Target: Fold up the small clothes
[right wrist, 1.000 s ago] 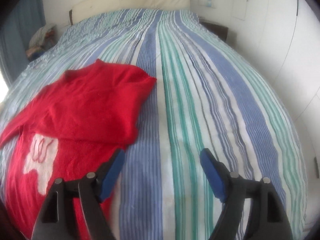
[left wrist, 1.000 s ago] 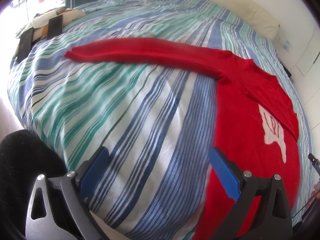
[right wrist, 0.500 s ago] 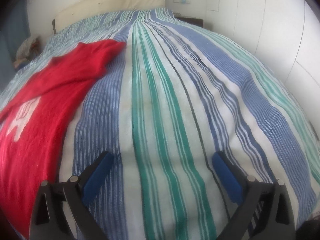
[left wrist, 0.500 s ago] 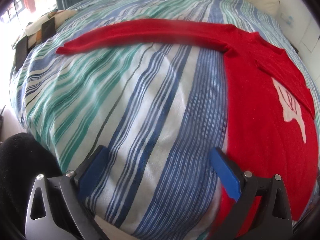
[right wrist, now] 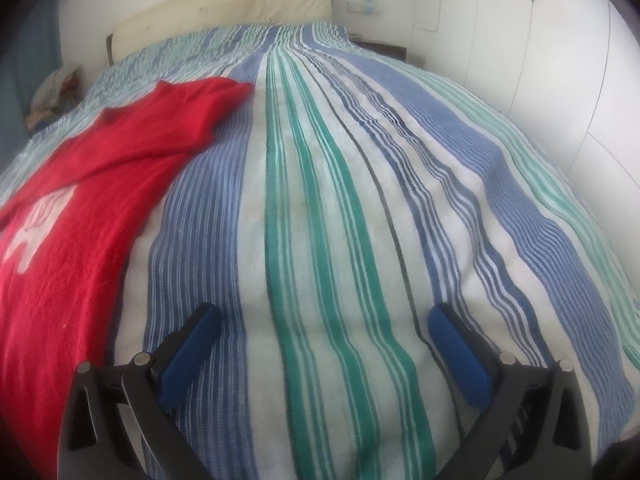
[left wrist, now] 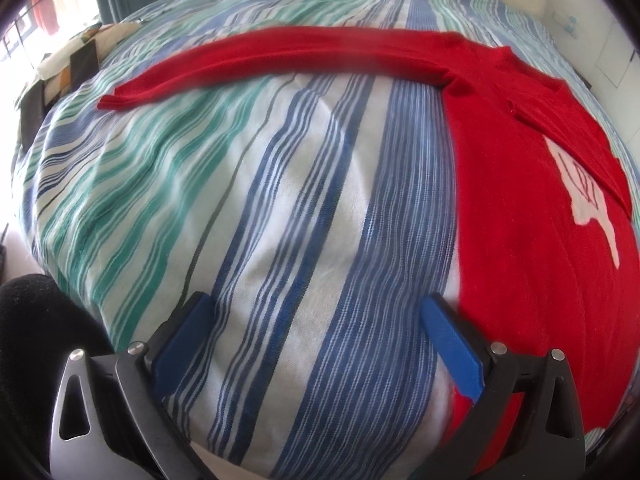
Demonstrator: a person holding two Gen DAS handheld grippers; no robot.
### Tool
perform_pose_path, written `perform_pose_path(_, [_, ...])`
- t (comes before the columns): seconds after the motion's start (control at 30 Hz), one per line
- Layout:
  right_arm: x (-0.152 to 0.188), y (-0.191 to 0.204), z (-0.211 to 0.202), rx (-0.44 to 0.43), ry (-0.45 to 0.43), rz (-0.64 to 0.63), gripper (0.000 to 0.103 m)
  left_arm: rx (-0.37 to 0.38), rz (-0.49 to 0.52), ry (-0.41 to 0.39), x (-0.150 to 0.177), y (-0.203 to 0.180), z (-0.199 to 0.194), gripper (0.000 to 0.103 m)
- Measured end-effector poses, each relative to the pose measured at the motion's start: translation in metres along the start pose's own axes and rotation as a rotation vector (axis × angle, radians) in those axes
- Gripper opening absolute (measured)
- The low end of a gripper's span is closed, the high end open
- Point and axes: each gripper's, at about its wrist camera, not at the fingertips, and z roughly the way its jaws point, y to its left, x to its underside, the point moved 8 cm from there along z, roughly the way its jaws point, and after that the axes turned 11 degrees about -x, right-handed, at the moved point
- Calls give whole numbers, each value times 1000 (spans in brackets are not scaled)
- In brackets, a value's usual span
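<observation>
— Daylight pours in from the blown-out white window (left wrist: 24, 40) at the left view's far left; everything there is glare.

— Soft light, hardly a shadow on the blue, green and white striped bedspread (left wrist: 280, 208). The long-sleeved red knit sweater (left wrist: 520, 208) smears along its sleeve.

— The fisheye bulges the bed and blackens the corners. The right view looks hazier, its cream padded headboard (right wrist: 224, 8) soft.

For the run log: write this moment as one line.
task: fold small clothes | left gripper: open, empty | right gripper: open, empty | red sweater: flat on striped bedspread, one sleeve outstretched, other folded over body | fold: unfinished
</observation>
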Motion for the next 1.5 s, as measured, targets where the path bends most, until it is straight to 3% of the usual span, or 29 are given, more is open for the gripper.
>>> perform_pose_path(0.1, [0,0,1,3,2,-2,102,7,-5,-13,1,1,0,103])
perform_pose_path(0.33, [-2,1,2,4,-1,-4,102,-60,42,-38,3,-5,-2,103])
perform_pose_path(0.73, [-2,2,3,9,-4,-7,102,22,-58,-41,-8,8,-10,102])
perform_pose_path(1.1, [-2,2,4,17,-7,-13,102,44,-72,-49,-13,9,-18,102])
perform_pose_path(1.27, [-1,2,4,17,-7,-13,102,87,-112,-99,-26,25,-39,102])
perform_pose_path(1.5, [-2,2,4,18,-8,-14,103,178,-95,-36,-46,37,-29,102])
